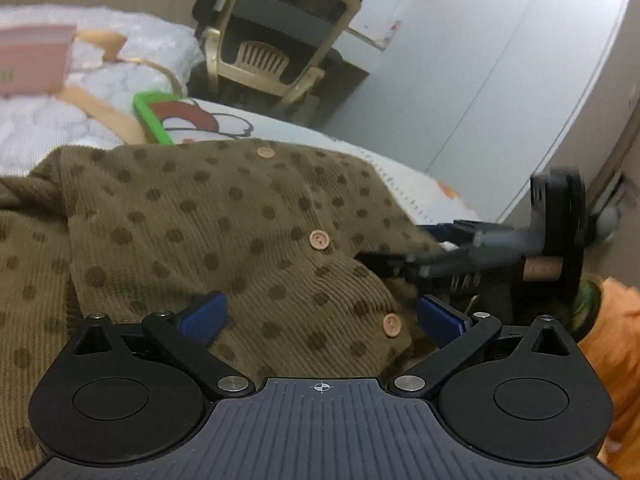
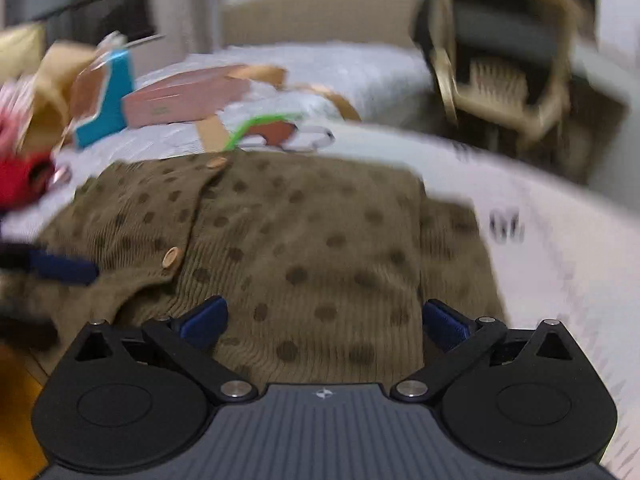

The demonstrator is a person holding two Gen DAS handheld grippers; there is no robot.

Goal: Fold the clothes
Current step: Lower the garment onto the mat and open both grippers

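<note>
Bed (image 1: 404, 178): one cardigan (image 1: 224, 216), three buttons (image 1: 319, 239).

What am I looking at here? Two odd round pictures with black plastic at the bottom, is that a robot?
No robot: a person holds a two-finger gripper in each hand, each with a wide-angle camera looking along its fingers. One picture comes from the left gripper, the other from the right gripper. The blue bits are fingertip pads. Both stand open, holding nothing, over a brown dotted cardigan with pale buttons, lying on a white bed. The right gripper also shows in the left view.
</note>
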